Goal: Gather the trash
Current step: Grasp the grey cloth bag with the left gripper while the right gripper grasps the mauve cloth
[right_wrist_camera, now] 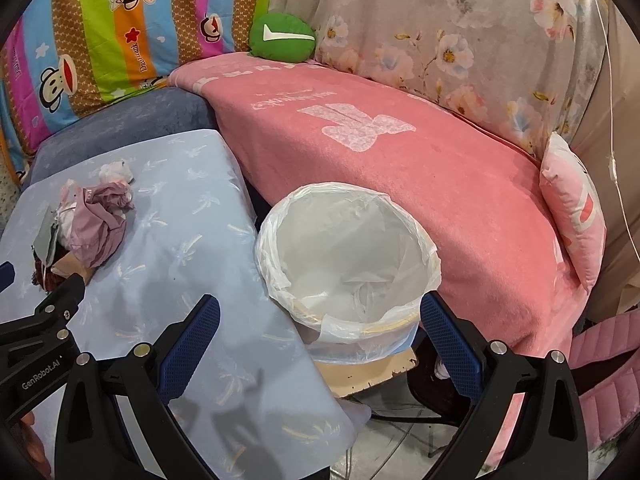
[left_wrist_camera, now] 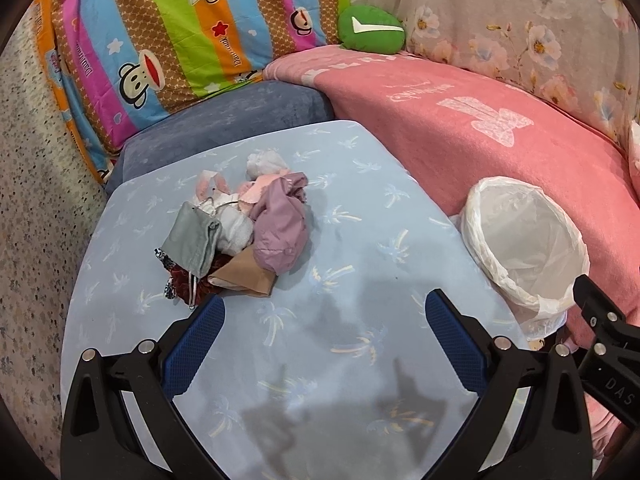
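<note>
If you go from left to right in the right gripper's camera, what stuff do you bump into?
Crumpled mauve cloth on the rag pile → white plastic-lined trash bin → small pink pillow at the far end of the pink blanket.

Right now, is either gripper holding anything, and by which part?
Nothing is held. The left gripper and right gripper are both open and empty; the pile of trash lies untouched on the table.
</note>
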Action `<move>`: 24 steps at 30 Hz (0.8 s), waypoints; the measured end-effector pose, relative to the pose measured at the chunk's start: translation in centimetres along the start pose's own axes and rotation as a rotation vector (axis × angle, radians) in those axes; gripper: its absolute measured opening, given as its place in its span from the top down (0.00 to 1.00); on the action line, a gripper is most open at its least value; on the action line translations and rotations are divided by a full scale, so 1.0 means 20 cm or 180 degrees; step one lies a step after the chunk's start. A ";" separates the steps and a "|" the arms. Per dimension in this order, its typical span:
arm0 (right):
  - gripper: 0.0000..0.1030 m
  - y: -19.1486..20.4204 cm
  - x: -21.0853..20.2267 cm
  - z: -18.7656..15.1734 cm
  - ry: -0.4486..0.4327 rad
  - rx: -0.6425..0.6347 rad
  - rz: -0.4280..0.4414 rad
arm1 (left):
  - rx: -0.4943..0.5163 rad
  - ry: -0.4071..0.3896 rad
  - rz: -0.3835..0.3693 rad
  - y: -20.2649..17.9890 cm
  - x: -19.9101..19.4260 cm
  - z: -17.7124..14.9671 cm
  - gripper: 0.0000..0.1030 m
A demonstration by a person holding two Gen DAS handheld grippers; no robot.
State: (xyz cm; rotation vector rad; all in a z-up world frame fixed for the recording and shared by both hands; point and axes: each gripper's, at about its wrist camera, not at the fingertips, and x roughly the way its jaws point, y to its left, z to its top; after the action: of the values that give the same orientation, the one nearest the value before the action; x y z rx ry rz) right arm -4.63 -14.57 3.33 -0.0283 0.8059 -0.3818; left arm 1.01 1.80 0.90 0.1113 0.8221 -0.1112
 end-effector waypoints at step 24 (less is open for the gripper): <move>0.05 0.73 0.08 0.30 -0.0164 -0.0216 0.0952 | -0.0604 0.0083 0.0210 0.69 0.28 0.06 0.07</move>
State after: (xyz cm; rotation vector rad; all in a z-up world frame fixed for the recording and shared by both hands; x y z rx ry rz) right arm 5.33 -2.26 3.94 0.0190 0.7586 -0.0706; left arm 7.58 14.97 -1.63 -0.0390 0.8500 0.0306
